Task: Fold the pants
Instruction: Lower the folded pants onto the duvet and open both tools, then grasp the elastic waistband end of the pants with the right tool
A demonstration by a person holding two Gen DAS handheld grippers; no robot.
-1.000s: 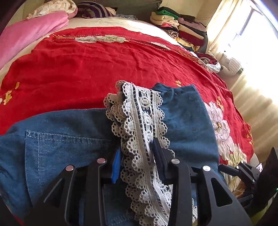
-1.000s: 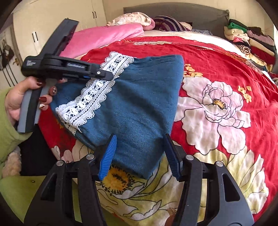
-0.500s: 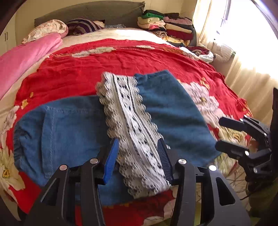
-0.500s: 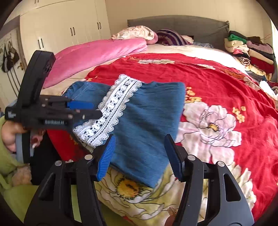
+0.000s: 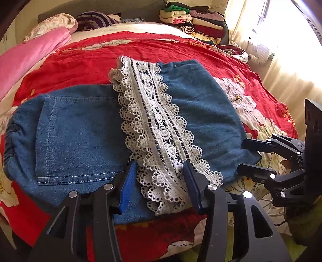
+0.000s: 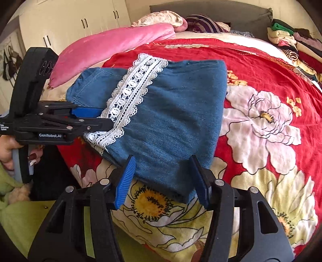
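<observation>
Blue denim pants [image 5: 84, 133] with white lace trim [image 5: 153, 129], apparently folded over, flat on bed.

Red floral bedspread [image 5: 84, 66] — pink quilt [image 6: 112, 42], stacked clothes [image 5: 193, 18].

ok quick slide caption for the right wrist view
Folded denim pants with lace trim on a red floral bedspread, both grippers open.

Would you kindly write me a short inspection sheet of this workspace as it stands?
Surface: bed with red floral blanket.
Job's things: denim pants folded over, lace hem lying on top.
Clutter: pink quilt, pile of folded clothes.
Grippers: left gripper open over the lace; right gripper open at the fold edge; neither grips.
Cables: nothing seen.
Surroundings: white wardrobe, curtained window.
</observation>
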